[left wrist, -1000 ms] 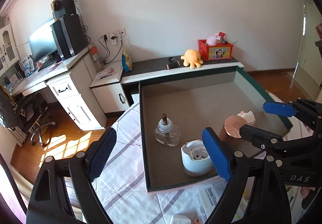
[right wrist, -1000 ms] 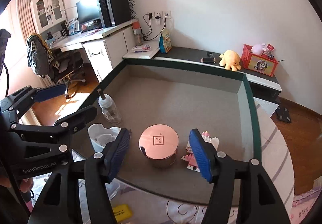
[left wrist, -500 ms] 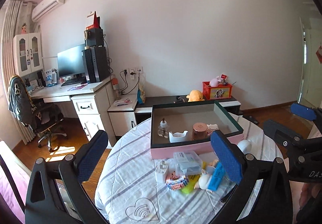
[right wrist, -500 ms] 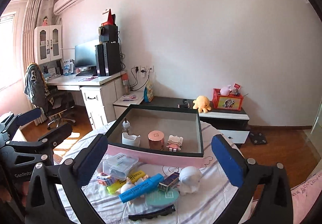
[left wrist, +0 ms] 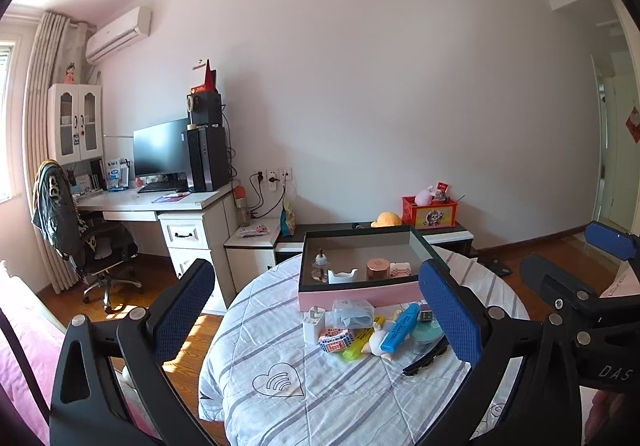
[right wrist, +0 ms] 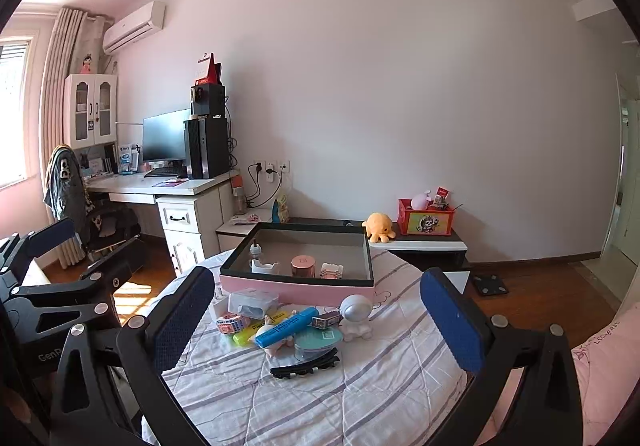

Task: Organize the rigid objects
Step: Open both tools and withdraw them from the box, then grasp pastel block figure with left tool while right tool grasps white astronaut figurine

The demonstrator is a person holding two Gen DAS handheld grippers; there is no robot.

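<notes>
Tools both wide open w/ nothing held: left tool (left wrist: 320,318), right tool (right wrist: 316,320), well back from the table (right wrist: 360,386). Step looks between picks (pink box (right wrist: 296,288) partly filled); next move prob. needs approach to blue highlighter (right wrist: 286,327), closing across its barrel.

White wall (left wrist: 400,85) ahead, wall air conditioner (left wrist: 119,33) upper left, desk (left wrist: 160,201) with monitor (left wrist: 160,151) left, wooden floor (right wrist: 540,286) right.

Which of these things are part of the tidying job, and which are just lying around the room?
Part of the job:
pink box
copper tin, already in the box
blue highlighter
astronaut figure
black hair clip

Just lying about:
yellow octopus plush
red toy box
monitor
office chair
</notes>
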